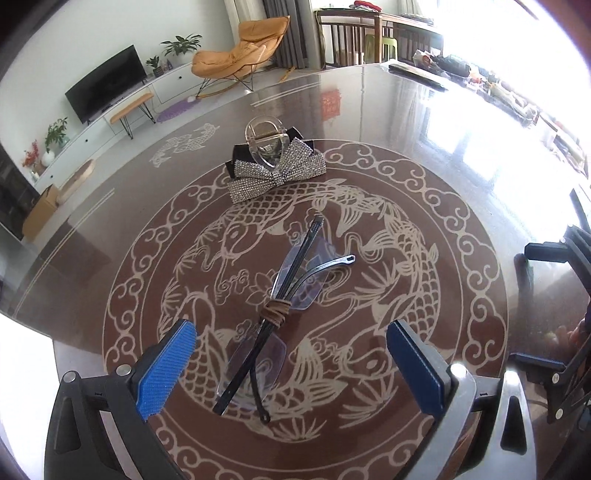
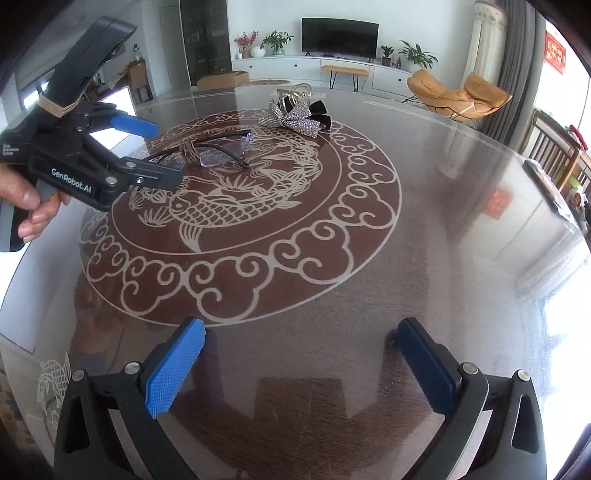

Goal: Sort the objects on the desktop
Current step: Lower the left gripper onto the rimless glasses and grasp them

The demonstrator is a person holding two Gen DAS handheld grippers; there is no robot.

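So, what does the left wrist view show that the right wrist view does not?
Only the left wrist view: a dining table and chairs behind, and the glasses between the open left gripper.
Only the right wrist view: a hand holding that gripper, and the open right gripper over bare table.
Both: glasses, rhinestone bow clip, television.

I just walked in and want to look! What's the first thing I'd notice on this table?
Probably the sparkly bow hair clip sitting near the top of the big fish pattern on the glass table. Nearer, folded glasses with a brown cord wound round them lie in the pattern's middle, in front of the open left tool.
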